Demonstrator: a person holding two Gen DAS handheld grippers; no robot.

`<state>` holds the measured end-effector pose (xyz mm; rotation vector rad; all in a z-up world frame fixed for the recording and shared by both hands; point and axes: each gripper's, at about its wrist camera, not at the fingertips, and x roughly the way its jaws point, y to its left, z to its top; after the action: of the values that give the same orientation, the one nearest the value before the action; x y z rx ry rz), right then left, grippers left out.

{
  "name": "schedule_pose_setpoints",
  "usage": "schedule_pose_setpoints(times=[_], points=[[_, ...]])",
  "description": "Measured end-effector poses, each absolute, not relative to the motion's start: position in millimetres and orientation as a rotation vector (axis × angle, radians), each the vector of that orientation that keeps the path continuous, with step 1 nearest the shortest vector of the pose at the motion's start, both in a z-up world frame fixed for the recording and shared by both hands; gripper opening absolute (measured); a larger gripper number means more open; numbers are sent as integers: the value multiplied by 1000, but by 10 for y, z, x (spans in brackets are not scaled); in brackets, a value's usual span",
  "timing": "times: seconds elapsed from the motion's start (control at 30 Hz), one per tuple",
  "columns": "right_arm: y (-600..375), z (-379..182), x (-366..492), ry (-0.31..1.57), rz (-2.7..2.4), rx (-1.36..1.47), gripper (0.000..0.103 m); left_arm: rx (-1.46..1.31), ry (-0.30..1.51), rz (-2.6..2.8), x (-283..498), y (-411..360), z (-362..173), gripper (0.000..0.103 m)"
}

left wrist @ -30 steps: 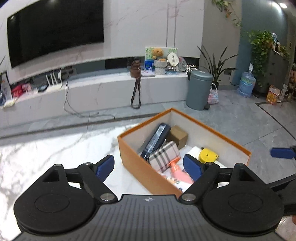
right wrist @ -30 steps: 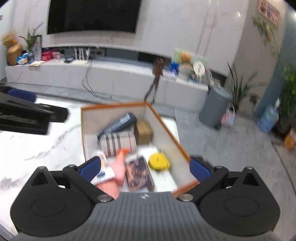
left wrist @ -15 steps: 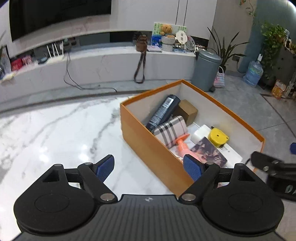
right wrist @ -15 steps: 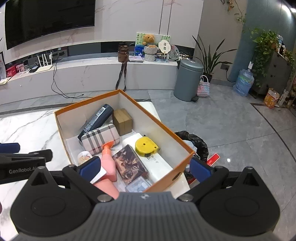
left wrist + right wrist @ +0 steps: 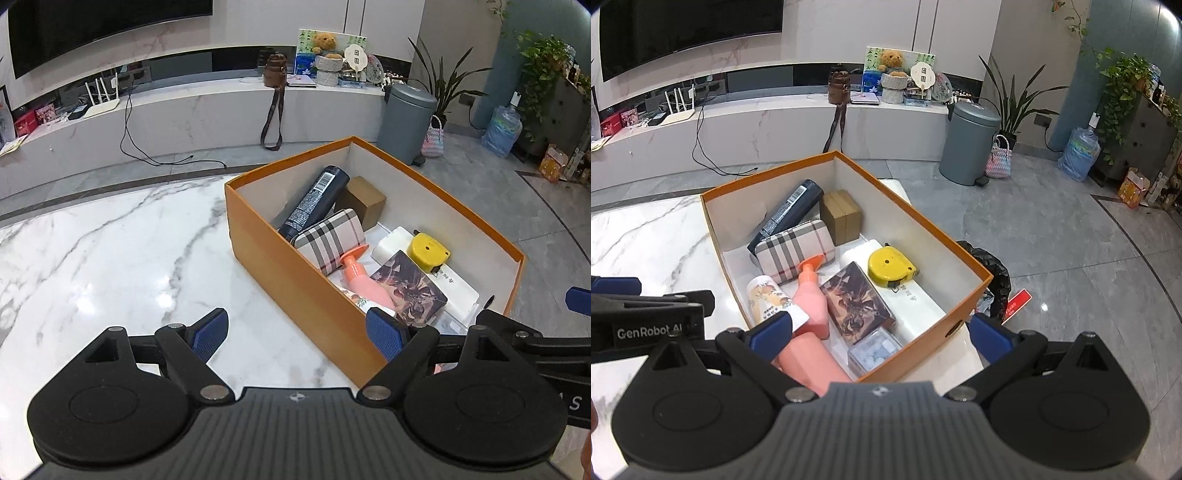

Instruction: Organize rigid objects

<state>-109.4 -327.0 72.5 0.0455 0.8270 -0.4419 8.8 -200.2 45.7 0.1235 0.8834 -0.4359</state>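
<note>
Living room with a white marble bench (image 5: 110,258). An orange box (image 5: 964,295) stands at its right end and holds a dark bottle (image 5: 786,214), plaid case (image 5: 794,249), pink bottle (image 5: 810,295), yellow tape measure (image 5: 890,267) and patterned box (image 5: 858,299). Left tool (image 5: 297,334) and right tool (image 5: 881,330) are both spread wide and empty, near the box's front.

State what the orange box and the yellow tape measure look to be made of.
Orange box: likely matte cardboard, going by its thin straight walls and white paper-like lining. Yellow tape measure: probably hard plastic with a slight sheen; smooth moulded casing, dark screw holes.
</note>
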Motion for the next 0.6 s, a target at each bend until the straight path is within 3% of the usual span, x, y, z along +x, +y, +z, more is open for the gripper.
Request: schedule_pose_setpoints(times=[0.6], points=[[-3325, 712, -1123, 822, -456, 39, 100, 144, 861, -451, 56, -2099, 454, 99]])
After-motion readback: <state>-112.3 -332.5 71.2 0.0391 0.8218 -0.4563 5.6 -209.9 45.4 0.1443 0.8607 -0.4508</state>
